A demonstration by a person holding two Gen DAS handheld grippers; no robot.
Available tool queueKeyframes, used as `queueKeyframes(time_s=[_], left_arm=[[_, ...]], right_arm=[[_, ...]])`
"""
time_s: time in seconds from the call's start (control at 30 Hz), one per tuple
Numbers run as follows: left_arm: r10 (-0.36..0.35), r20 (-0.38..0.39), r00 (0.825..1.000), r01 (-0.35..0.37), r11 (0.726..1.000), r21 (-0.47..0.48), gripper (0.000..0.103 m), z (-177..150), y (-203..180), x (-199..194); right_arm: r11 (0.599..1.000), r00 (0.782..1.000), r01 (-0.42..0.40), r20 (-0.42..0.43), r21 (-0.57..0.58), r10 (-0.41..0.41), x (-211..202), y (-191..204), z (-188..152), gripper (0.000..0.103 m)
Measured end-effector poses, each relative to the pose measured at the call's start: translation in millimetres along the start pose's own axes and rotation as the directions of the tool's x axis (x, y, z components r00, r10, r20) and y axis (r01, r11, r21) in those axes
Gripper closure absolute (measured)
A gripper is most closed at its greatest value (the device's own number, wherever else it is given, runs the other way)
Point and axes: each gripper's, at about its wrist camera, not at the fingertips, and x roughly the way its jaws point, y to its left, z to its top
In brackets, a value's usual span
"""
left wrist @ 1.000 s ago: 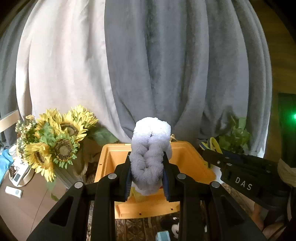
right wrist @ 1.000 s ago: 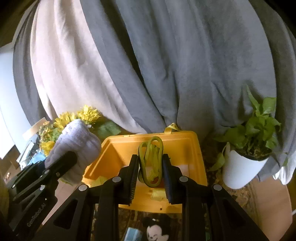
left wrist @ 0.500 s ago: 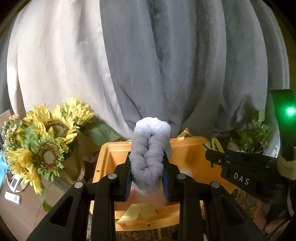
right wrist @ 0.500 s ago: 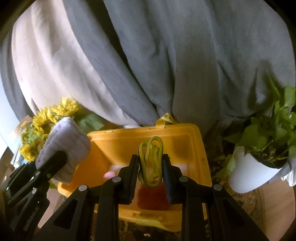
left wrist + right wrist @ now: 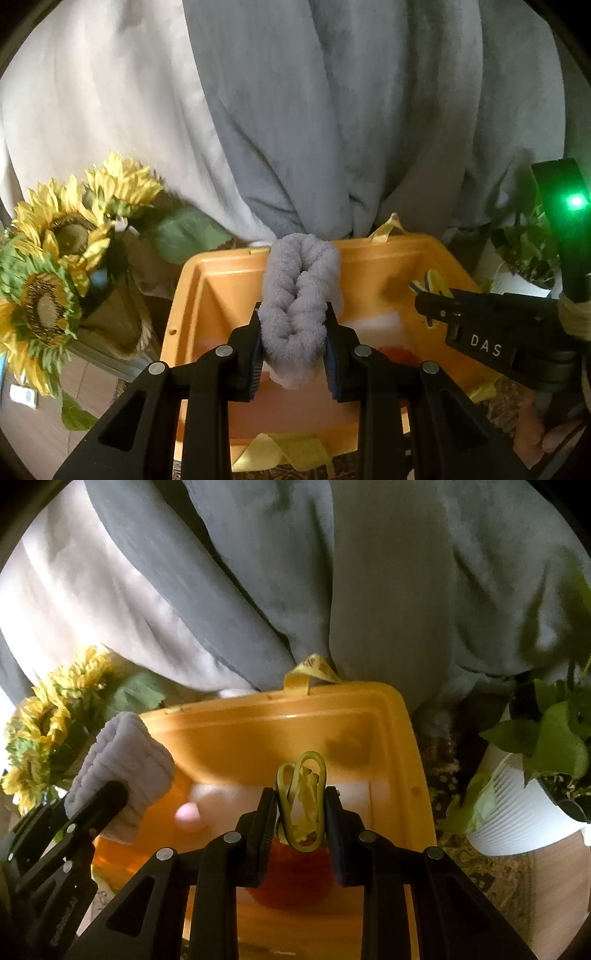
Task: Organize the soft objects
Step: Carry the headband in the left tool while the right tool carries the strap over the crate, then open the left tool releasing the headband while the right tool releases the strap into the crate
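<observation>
The right claw (image 5: 428, 301) bears white letters "DAS" (seen from the left camera). The left claw (image 5: 294, 343) pinches a fluffy pale-lilac towel roll (image 5: 300, 310); the right pinches looped yellow ribbon (image 5: 302, 801). Both hang above the orange bin (image 5: 413, 775).

In the left wrist view the bin (image 5: 207, 280) sits at centre, with the sunflowers (image 5: 55, 258) at the left edge and the curtain (image 5: 332, 110) behind both. The rolled towel (image 5: 299, 306) stands between the left gripper (image 5: 293, 343) fingers, in front of the bin. In the right wrist view the potted plant (image 5: 517, 812) stands right of the bin, and the looped strap (image 5: 303, 797) sits in the right gripper (image 5: 301, 819) above the bin's inside.
</observation>
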Motion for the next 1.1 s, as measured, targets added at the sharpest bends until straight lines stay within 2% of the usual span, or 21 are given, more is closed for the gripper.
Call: queueKeyframes(time_s=[0.17,0.3,0.37,0.47,0.5,0.67,0.87,0.97,1.1], left_arm=[[-0.011,-0.061,0.998,0.010,1.000,-0.008,0.073,-1.9,2.8,16.3],[-0.016,-0.110,0.994,0.015,1.000,-0.010,0.067,-3.7,2.3,25.4],[-0.012,-0.128,0.992,0.011,1.000,-0.007,0.063,-5.3,2.2,28.7],[-0.009,-0.135,0.991,0.008,1.000,-0.007,0.048,-6.7,0.7,30.9],[-0.009,-0.135,0.991,0.008,1.000,-0.007,0.043,-6.8,0.4,30.8],[0.015,-0.108,0.994,-0.014,1.000,0.007,0.042,-4.3,-0.4,23.9],[0.028,-0.073,0.997,-0.028,1.000,0.000,0.041,-1.2,0.9,4.1],[0.040,-0.046,0.998,-0.040,0.999,0.001,0.039,-1.2,0.6,-11.0],[0.057,-0.005,0.998,-0.057,0.998,0.003,0.035,-3.2,0.7,-33.0]], right_arm=[[1.000,0.999,0.009,-0.036,0.000,-0.009,11.7,-1.5,-0.1,0.074],[1.000,0.998,0.010,-0.057,0.012,-0.009,14.9,-3.7,1.7,0.067],[1.000,0.998,0.019,-0.052,0.004,-0.019,13.6,-3.1,2.0,0.066],[1.000,0.999,0.024,-0.044,0.006,-0.024,11.6,-3.6,2.4,0.061],[1.000,0.999,0.025,-0.039,0.008,-0.025,10.0,-4.1,2.3,0.060],[0.999,0.999,0.035,-0.009,0.010,-0.035,-2.6,-4.3,2.1,0.060],[0.998,0.996,0.061,0.066,0.003,-0.061,-30.8,1.1,-0.8,0.060],[0.997,0.992,0.072,0.105,0.003,-0.071,-48.5,3.6,-4.3,0.050],[0.995,0.983,0.095,0.159,-0.004,-0.094,-72.2,8.3,-11.7,0.047]])
